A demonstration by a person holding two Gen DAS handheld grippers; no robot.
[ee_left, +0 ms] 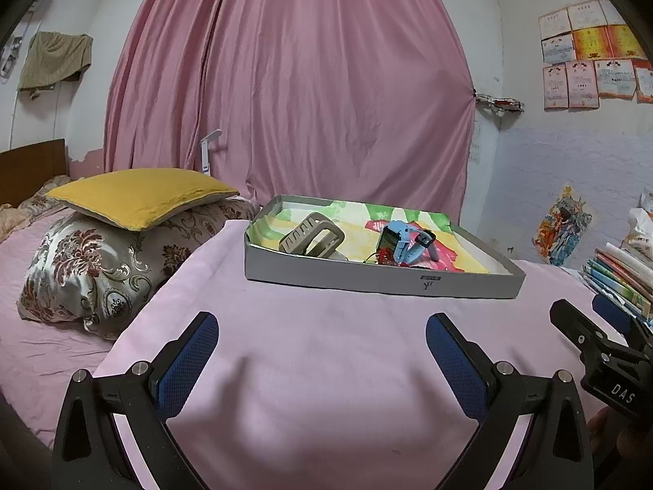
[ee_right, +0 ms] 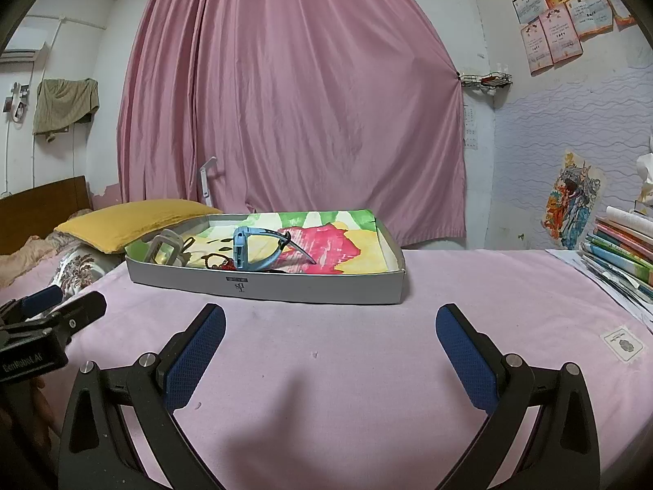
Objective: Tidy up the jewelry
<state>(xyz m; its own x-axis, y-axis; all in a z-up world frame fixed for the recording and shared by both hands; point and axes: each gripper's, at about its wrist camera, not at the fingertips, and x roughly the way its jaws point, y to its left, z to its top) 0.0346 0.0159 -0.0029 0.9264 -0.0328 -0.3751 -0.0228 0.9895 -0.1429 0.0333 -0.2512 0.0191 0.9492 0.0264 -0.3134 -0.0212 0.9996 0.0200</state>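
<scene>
Blue and small, the kids' watch [ee_left: 408, 241] lies in the shallow grey box [ee_left: 379, 281], on top of a bright painted paper [ee_right: 338, 249]. Just beside the watch is a little red beaded thing [ee_left: 381, 257], maybe a bracelet, but it is too small to be sure. A beige hair claw clip [ee_left: 312, 239] lies at the other end of the same box. The box sits on a counter covered with a pink cloth [ee_left: 318, 351], near its far side. The left gripper [ee_left: 320, 335] and the right gripper [ee_right: 330, 326] both hang low over the bare cloth, well in front of the box. Their jaws are spread wide apart and hold nothing. All three things look to be in the box, so the tidying seems to be at its very start or very end; I cannot tell which. If more is to be done, one gripper would need to go forward over the box wall, come down around one small thing, and squeeze gently. A pile of books [ee_right: 620, 253] sits off to the right, and pillows [ee_left: 134, 196] lie on the bed to the left.
</scene>
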